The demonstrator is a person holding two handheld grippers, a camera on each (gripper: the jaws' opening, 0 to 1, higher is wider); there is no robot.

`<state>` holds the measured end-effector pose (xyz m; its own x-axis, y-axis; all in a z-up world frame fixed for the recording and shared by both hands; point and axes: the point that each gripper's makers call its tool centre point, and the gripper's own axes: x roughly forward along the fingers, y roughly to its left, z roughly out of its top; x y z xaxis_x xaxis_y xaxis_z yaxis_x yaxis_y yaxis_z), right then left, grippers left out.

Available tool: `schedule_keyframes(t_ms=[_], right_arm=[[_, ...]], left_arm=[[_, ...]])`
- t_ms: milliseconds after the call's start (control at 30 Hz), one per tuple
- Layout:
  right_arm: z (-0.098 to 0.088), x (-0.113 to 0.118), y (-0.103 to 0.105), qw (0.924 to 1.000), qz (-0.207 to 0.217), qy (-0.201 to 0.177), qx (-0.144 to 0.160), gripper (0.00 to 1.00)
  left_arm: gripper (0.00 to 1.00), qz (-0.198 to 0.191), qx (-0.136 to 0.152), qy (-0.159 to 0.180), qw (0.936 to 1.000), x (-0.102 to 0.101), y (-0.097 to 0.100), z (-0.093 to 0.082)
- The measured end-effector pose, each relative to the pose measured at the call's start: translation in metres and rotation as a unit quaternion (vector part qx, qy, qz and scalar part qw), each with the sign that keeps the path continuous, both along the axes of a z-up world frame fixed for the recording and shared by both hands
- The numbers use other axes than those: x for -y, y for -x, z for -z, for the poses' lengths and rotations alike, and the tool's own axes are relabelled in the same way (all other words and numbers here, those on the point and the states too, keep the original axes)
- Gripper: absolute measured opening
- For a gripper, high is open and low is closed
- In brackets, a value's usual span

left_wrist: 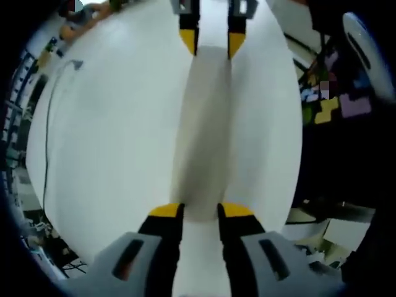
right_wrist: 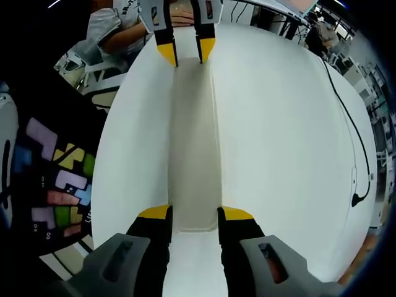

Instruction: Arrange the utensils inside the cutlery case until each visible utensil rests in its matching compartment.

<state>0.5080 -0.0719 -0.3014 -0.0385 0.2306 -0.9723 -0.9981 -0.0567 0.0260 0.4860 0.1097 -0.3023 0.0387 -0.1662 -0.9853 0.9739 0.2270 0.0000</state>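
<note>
A long, narrow cream cutlery case [left_wrist: 202, 124] lies lengthwise on the white table [left_wrist: 111, 124]. Its near end sits between the yellow-tipped jaws of my left gripper [left_wrist: 200, 211], which is shut on it. My right gripper [left_wrist: 212, 42] holds the far end from the opposite side. In the right gripper view the same case [right_wrist: 193, 136] runs from my right gripper [right_wrist: 195, 215], closed on its near end, up to my left gripper [right_wrist: 186, 51] at the other end. The case looks closed, and whatever is inside it is hidden.
A black cable [left_wrist: 46, 136] curves along one side of the table, also seen as the cable [right_wrist: 356, 142]. Coloured puzzle floor mats [right_wrist: 59, 185] lie beyond the table edge. A person's sleeve [right_wrist: 117, 28] is at the far end, with shelving around the room.
</note>
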Motion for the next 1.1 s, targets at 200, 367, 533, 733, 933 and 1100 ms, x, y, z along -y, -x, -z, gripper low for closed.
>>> schedule_keyframes(t_ms=[200, 367, 533, 733, 933, 1100], right_arm=[[0.0, -0.001, 0.001, 0.9997, 0.014, -0.02, 0.008, 0.3], [-0.001, -0.003, 0.003, 0.9986, 0.027, -0.045, 0.012, 0.31], [-0.008, -0.012, 0.005, 0.9959, 0.02, -0.086, 0.02, 0.43], [0.002, -0.019, 0.008, 0.993, 0.018, -0.115, 0.019, 0.58], [0.021, -0.019, 0.01, 0.9912, 0.033, -0.128, 0.007, 0.55], [0.029, -0.017, 0.008, 0.9901, 0.038, -0.135, 0.005, 0.53]], left_arm=[[0.24, 0.007, 0.006, -0.01, 0.9999, -0.002, 0.001, -0.001], [0.27, 0.002, -0.001, 0.008, 1.0, -0.006, 0.006, -0.003], [0.32, -0.013, 0.023, 0.025, 0.9993, -0.011, 0.001, -0.012], [0.52, 0.015, 0.045, 0.061, 0.997, 0.0, 0.002, -0.004], [0.51, 0.013, 0.048, 0.075, 0.996, 0.004, -0.004, 0.009], [0.49, 0.023, 0.05, 0.092, 0.9942, 0.011, -0.01, 0.019]])
